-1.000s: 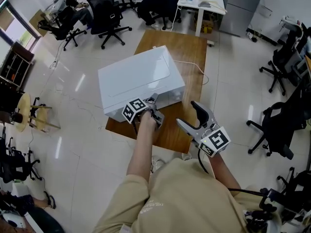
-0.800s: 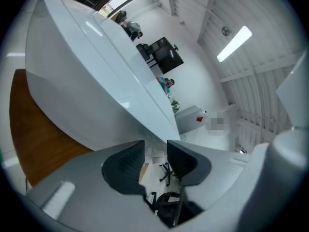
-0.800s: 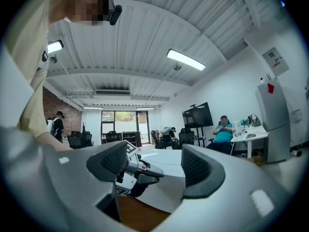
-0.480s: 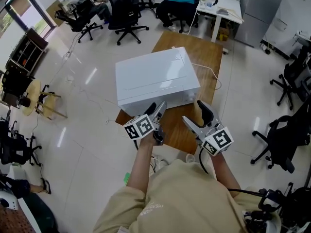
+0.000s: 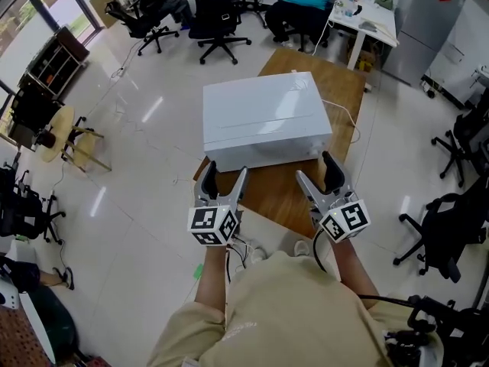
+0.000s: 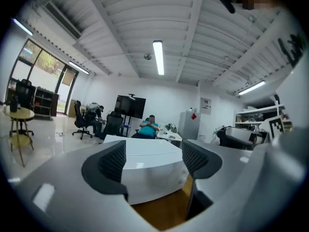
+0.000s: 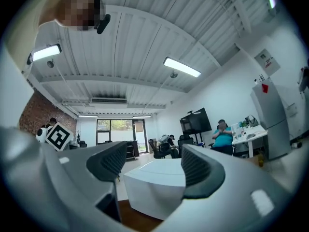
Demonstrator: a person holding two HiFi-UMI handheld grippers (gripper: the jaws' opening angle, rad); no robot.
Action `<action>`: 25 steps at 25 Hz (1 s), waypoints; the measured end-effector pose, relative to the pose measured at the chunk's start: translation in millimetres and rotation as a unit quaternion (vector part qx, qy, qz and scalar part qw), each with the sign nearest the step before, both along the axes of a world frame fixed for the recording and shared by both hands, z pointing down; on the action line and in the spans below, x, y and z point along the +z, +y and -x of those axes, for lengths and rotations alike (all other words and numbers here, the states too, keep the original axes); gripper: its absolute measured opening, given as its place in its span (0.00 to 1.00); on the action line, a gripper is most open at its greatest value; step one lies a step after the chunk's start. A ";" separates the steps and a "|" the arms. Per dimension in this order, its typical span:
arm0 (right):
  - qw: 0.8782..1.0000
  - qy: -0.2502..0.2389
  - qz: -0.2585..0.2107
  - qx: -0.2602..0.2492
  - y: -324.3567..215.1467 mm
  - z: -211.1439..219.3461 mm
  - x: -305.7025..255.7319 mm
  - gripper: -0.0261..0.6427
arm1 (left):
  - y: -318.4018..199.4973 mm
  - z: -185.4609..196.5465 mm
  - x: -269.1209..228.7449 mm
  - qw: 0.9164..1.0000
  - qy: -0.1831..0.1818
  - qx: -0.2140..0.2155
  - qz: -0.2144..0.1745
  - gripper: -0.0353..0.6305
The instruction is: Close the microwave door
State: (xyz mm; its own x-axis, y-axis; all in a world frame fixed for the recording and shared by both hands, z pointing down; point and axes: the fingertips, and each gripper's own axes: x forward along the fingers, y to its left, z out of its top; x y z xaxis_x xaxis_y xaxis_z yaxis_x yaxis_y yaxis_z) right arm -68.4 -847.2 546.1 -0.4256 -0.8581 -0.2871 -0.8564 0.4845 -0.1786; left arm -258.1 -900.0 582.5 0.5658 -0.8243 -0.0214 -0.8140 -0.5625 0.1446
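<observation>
Left hand-held gripper [image 5: 226,176] has just been opening: jaws apart, nothing between them. Right hand-held gripper [image 5: 316,173] is also parted and empty. The microwave [image 5: 263,121] sits on the wooden bench [image 5: 273,196] just beyond both, door closed.

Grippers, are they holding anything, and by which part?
Nothing is held. The left gripper, whose jaws have just been opening, and the right gripper are both empty, apart from the microwave.

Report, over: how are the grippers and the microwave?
Left gripper jaws just opening, empty. Right gripper open, empty. White boxy microwave on brown wooden platform, door looks shut. Nothing in the way.
</observation>
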 end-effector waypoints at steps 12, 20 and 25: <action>0.998 0.054 0.018 0.035 47.0 93.9 -7.9 0.73 | 51.6 86.5 -19.2 0.996 -0.043 -0.011 -0.078 0.65; 0.999 0.048 0.021 -0.015 92.8 85.3 -19.6 0.71 | 117.2 63.5 -71.4 0.992 -0.049 -0.045 -0.106 0.65; 0.997 0.050 0.035 -0.041 164.3 50.5 -17.7 0.71 | 214.2 20.4 -103.0 0.990 -0.038 -0.055 -0.125 0.65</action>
